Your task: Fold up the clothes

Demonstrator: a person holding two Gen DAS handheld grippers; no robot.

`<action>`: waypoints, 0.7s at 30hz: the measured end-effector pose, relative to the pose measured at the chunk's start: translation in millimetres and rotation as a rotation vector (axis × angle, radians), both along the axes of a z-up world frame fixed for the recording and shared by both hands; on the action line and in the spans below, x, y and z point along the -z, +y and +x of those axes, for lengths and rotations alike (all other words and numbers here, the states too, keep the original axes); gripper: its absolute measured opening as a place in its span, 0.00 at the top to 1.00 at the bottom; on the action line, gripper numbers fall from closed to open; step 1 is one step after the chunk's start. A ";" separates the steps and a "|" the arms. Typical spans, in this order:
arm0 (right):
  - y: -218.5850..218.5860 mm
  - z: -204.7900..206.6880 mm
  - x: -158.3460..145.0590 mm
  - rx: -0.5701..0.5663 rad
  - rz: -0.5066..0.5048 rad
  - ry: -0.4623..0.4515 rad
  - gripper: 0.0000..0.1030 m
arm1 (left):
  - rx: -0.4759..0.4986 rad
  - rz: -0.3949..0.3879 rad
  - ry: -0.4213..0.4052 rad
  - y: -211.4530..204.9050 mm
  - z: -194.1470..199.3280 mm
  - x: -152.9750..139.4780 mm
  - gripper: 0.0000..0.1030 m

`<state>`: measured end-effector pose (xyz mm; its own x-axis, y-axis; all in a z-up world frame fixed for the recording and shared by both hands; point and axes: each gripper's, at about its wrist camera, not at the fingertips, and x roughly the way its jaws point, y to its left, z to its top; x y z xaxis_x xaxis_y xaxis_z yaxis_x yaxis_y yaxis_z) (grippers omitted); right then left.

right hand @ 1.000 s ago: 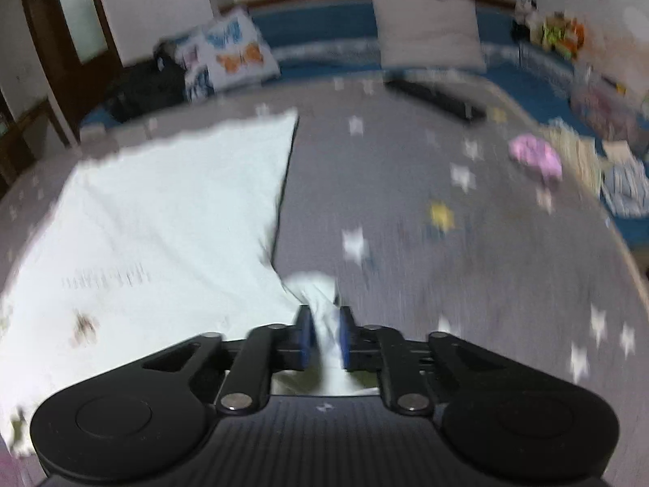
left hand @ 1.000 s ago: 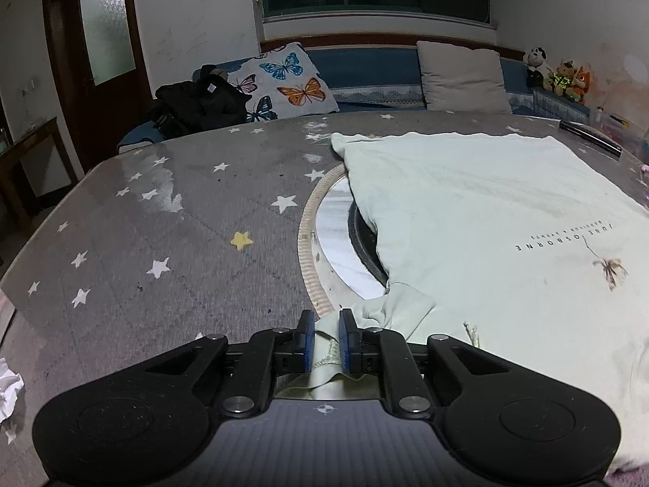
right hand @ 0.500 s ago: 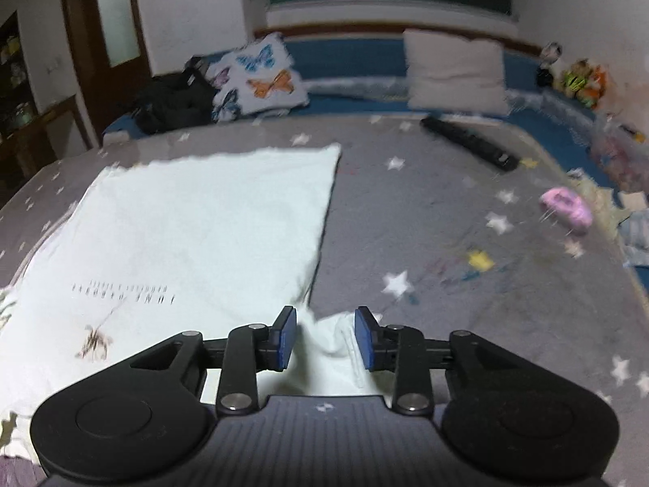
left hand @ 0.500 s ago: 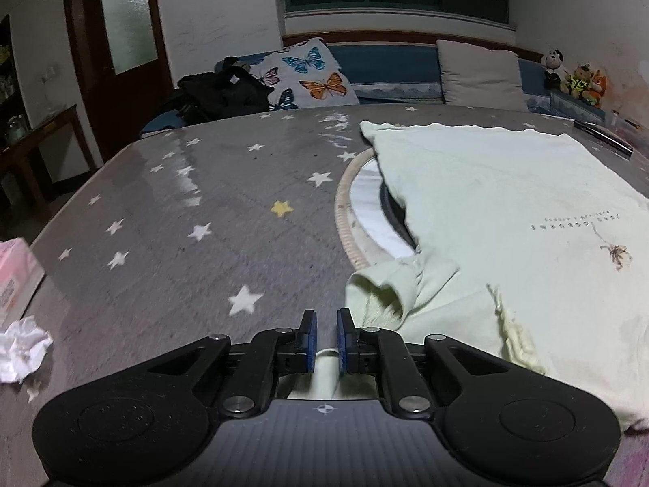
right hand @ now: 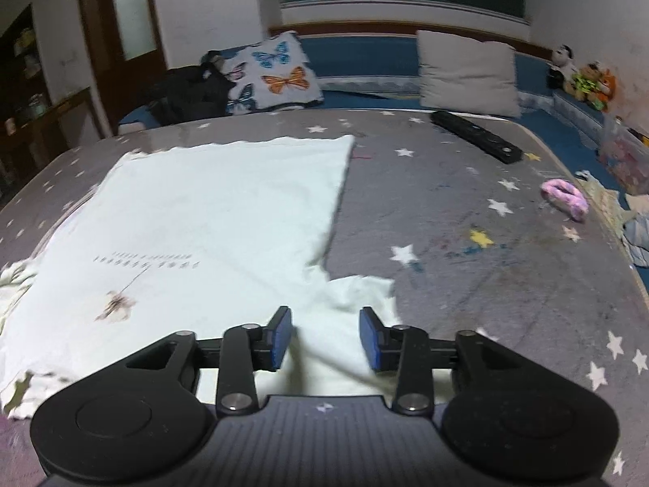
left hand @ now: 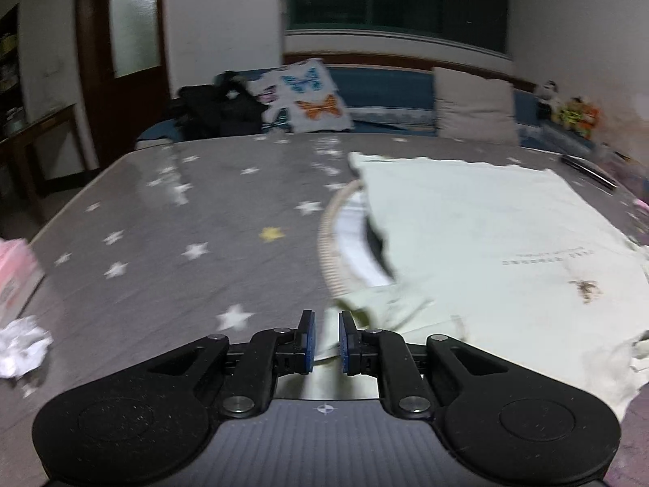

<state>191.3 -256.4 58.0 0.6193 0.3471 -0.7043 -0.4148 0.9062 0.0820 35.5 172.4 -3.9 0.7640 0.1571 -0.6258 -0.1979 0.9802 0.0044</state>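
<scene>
From the left wrist view, the left claw (left hand: 323, 337) stands with a narrow gap between its blue pads, and I see no cloth pinched there; the rumpled sleeve (left hand: 389, 308) of the pale T-shirt (left hand: 478, 235) lies just ahead and to the right of it. The shirt is spread flat on the star-printed tabletop (left hand: 182, 235), print facing up, its near left edge draped over a round inset (left hand: 344, 239) in the surface. That inset worries me: if the sleeve gets dragged across its rim, the cloth could snag or bunch. The sleeve is also already crumpled, so a fold made over it may trap the wrinkles inside. A crumpled tissue (left hand: 22, 345) and a pink box (left hand: 14, 276) sit at the left edge, well apart from the shirt.

From the right wrist view, the right claw (right hand: 325, 339) is spread wide, holding nothing, with the other sleeve (right hand: 357, 296) lying loose just between and ahead of its pads. A grab here might catch only the top layer, and the sleeve would then peel open instead of folding. A black remote (right hand: 474, 136) and a pink item (right hand: 566, 199) lie to the right, apart from the shirt, though a wide swing of cloth could sweep them. The picture is blurred, so finer creases I cannot judge.
</scene>
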 end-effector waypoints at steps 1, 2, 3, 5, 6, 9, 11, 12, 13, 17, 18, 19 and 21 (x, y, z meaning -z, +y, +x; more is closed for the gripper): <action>2.4 -3.3 0.8 -0.012 -0.001 0.001 0.61 | 0.016 -0.004 0.007 -3.1 5.1 1.7 0.80; 3.9 -6.4 2.0 -0.021 -0.003 0.003 0.59 | 0.023 -0.005 0.014 -4.5 9.7 3.8 0.78; 5.1 -9.4 3.2 -0.028 -0.005 0.005 0.59 | 0.025 -0.004 0.019 -4.2 14.1 5.3 0.77; 5.7 -14.5 5.6 -0.035 -0.009 0.010 0.57 | 0.027 -0.003 0.029 -3.6 22.8 8.2 0.77; 5.9 -17.1 6.9 -0.038 -0.012 0.012 0.57 | 0.029 -0.002 0.035 -3.4 27.1 9.7 0.78; 4.2 -21.6 9.3 -0.036 -0.010 0.019 0.56 | 0.006 0.001 0.036 4.2 35.0 9.1 0.91; 2.1 -23.2 10.3 -0.030 -0.005 0.023 0.56 | -0.030 0.015 0.036 11.9 38.5 8.2 0.91; 1.0 -24.0 10.8 -0.026 -0.002 0.025 0.56 | -0.046 0.011 0.036 15.6 38.6 7.6 0.91; 0.3 -24.7 11.4 -0.024 0.000 0.026 0.55 | -0.051 0.006 0.035 17.1 37.3 6.7 0.91; -2.7 -25.7 12.3 -0.021 0.010 0.028 0.53 | 0.003 -0.016 0.015 9.4 23.2 0.6 0.87; -3.1 -25.7 12.7 -0.021 0.011 0.029 0.53 | 0.016 -0.021 0.010 7.5 19.7 -0.9 0.83; -3.4 -25.9 13.0 -0.020 0.013 0.029 0.52 | 0.030 -0.026 0.005 5.5 16.2 -2.5 0.71; -3.3 -26.7 13.5 -0.020 0.016 0.028 0.51 | 0.057 -0.037 -0.005 1.7 9.1 -5.5 0.62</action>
<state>164.6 -259.7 44.6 0.5921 0.3705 -0.7157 -0.4300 0.8963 0.1083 44.6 174.1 1.6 0.7743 0.0901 -0.6264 -0.1420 0.9893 -0.0331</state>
